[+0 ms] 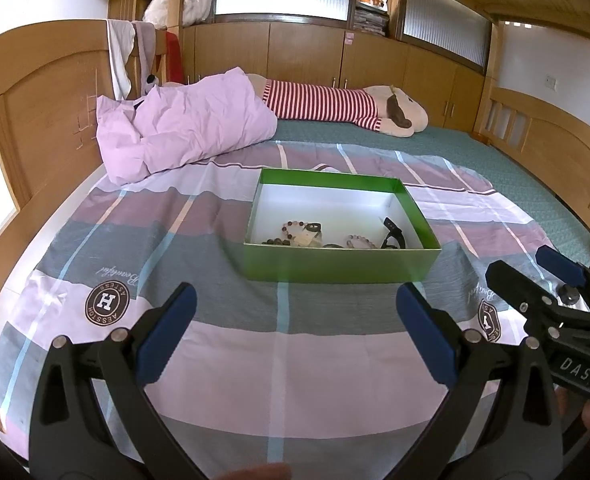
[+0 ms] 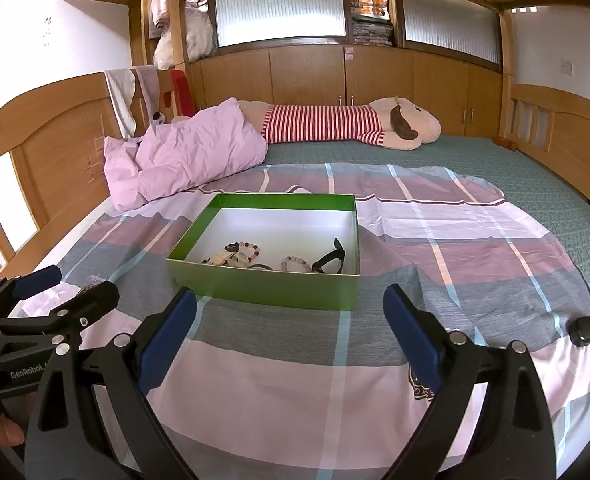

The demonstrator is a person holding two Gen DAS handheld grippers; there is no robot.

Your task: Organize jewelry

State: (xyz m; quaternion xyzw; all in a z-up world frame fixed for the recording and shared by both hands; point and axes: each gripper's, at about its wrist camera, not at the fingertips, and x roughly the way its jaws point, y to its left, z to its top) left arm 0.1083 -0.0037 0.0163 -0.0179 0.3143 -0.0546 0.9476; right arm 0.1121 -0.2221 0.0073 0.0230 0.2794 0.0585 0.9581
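Bed (image 2: 495,168); green box (image 1: 341,266) ahead of left claw (image 1: 295,332).

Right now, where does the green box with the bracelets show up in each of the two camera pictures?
Left wrist view: the green box sits centre, slightly right, just beyond the open fingers.
Right wrist view: the green box sits centre, slightly left, on the plaid sheet.
Shared landmark: the striped plush toy lies along the far side of the bed behind the box.

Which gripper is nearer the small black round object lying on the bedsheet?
Right. The right gripper is open just left of the black round object, while the left gripper hangs open farther left, before the green box.
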